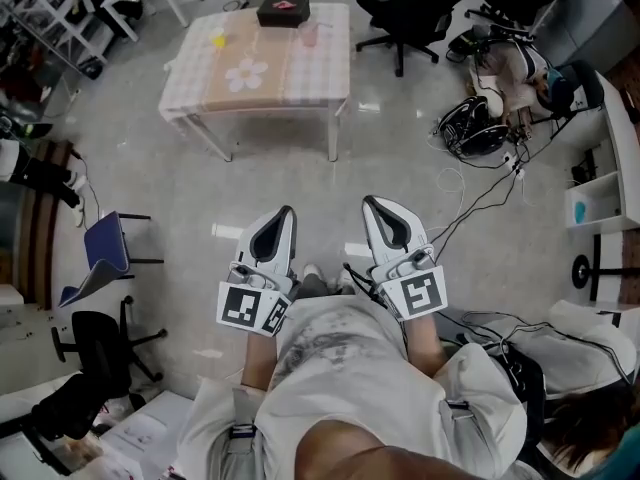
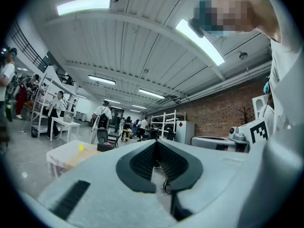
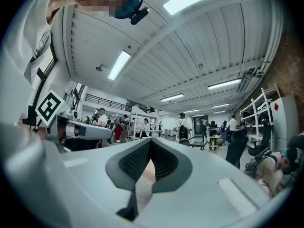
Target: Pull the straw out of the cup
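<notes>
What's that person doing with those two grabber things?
A person stands holding a hand-held gripper in each hand, close to the body. The left hand-held gripper and the right hand-held gripper are both shut and empty. The cup sits on the table across the floor, far from both. Nothing has been pulled out of it yet.

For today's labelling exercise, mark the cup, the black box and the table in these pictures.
cup (image 1: 309,34), head view, on its pink wall.
black box (image 1: 283,11), head view, middle of its top.
table (image 1: 195,83), head view, bare cloth near its left edge.
</notes>
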`<action>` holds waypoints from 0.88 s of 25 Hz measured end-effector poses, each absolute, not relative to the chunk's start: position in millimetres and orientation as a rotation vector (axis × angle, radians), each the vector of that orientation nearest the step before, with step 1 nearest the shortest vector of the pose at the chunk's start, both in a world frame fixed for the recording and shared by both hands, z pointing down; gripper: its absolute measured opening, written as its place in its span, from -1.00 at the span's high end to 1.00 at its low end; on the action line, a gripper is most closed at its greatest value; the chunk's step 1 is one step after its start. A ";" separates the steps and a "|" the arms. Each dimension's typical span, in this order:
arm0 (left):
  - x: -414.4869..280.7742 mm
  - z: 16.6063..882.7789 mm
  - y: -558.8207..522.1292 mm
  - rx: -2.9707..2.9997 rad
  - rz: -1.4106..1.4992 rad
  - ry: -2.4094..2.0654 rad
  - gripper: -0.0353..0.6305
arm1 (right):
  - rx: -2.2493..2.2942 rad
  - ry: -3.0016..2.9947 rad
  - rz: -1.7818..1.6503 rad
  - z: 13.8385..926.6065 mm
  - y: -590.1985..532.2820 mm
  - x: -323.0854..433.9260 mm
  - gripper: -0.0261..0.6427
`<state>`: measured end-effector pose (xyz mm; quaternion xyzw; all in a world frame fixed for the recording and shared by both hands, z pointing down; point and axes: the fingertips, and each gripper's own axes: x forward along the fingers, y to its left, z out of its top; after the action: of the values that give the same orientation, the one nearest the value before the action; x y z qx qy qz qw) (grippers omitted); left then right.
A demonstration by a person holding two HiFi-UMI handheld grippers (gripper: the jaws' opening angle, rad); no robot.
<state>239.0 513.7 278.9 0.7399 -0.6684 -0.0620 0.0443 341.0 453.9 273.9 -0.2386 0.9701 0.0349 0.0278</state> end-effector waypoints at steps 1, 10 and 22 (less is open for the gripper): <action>235.9 279.8 510.5 2.259 -0.187 -2.042 0.88 | -0.740 2.993 0.105 274.5 451.3 339.1 0.89; 192.1 290.0 469.5 2.295 -0.165 -1.998 0.88 | -0.793 3.021 0.094 290.3 416.1 300.0 0.89; 104.9 303.0 420.8 2.312 -0.127 -1.972 0.88 | -0.831 3.007 0.115 291.1 375.9 213.8 0.89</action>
<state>104.9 420.8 303.0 0.7592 -0.6475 -0.0417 0.0502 213.8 375.9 291.1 -0.2663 0.9631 0.0368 0.0100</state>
